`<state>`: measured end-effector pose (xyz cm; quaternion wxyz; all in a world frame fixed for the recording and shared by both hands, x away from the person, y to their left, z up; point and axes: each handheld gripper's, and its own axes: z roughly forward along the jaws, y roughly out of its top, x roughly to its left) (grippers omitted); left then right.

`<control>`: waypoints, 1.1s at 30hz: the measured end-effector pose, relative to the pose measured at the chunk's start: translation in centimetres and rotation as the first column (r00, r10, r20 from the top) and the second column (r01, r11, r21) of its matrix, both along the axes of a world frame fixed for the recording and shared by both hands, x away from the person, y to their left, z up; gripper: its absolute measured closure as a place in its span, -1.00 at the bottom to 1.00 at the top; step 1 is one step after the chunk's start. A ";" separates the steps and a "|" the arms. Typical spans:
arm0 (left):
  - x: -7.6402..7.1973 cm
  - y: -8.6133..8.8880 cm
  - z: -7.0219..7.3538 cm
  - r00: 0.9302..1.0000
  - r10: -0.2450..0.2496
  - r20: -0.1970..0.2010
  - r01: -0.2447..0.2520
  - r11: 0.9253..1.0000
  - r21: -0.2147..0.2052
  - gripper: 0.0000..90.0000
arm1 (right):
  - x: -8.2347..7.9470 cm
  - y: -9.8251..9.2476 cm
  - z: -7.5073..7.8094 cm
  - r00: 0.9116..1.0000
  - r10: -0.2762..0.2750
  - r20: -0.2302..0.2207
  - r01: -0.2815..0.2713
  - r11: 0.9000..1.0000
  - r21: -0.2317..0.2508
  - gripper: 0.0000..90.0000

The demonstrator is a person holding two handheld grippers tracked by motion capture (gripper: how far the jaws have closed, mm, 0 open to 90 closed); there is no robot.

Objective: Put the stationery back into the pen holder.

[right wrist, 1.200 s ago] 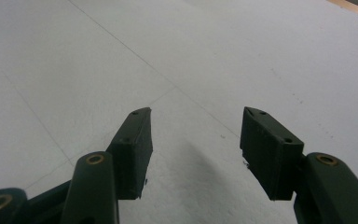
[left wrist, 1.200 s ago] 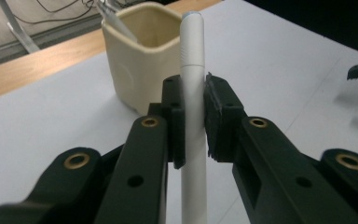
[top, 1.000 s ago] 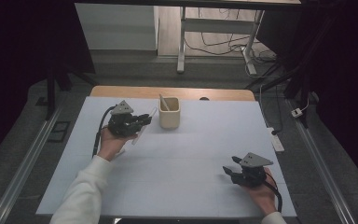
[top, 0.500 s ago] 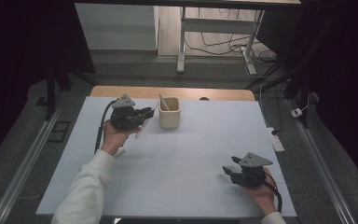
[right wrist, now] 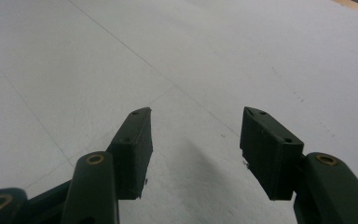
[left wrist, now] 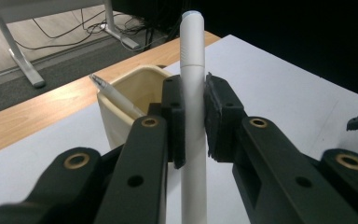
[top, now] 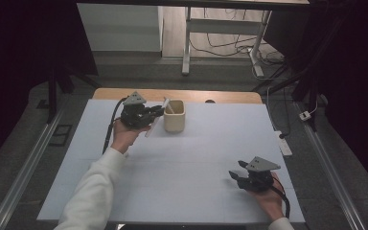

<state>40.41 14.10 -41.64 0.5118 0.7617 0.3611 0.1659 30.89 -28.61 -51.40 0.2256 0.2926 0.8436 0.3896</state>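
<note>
Left tool [left wrist: 193, 119]: jaws clamped mid-barrel on white pen [left wrist: 192, 88], at worktop's 11 o'clock.
Pen: light, stiff, smooth plastic, likely slippery; mid-barrel hold suits.
Cup [top: 174, 116]: cream, at 12 o'clock, just right of held pen; second pen [top: 165, 104] leans inside.
Right tool [right wrist: 196, 140]: jaws apart, holding nothing, at 5 o'clock.
Worktop [top: 191, 158]: white sheet.

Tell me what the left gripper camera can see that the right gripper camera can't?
Left gripper view: the left gripper squeezes a white pen. Behind it stands a cream cup with another pen inside, on the edge of a wooden table.

Right gripper view: the right gripper with its jaws wide apart and nothing between them.

Both: black jaws and the white mat.
</note>
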 end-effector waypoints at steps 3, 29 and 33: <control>0.5 -0.2 0.2 1.000 0.007 0.005 -0.007 1.000 0.004 0.74 | 0.0 0.0 0.0 1.000 0.002 -0.002 -0.002 1.000 0.002 -0.04; 4.2 -2.3 1.2 0.998 0.035 0.048 -0.033 0.998 -0.048 0.74 | 0.0 0.0 -0.1 1.000 0.005 -0.006 -0.005 1.000 0.008 -0.04; 4.9 -2.7 1.2 0.999 0.033 0.042 -0.031 0.998 -0.062 0.74 | 0.1 -0.1 0.0 1.000 0.003 -0.007 -0.003 1.000 0.008 -0.04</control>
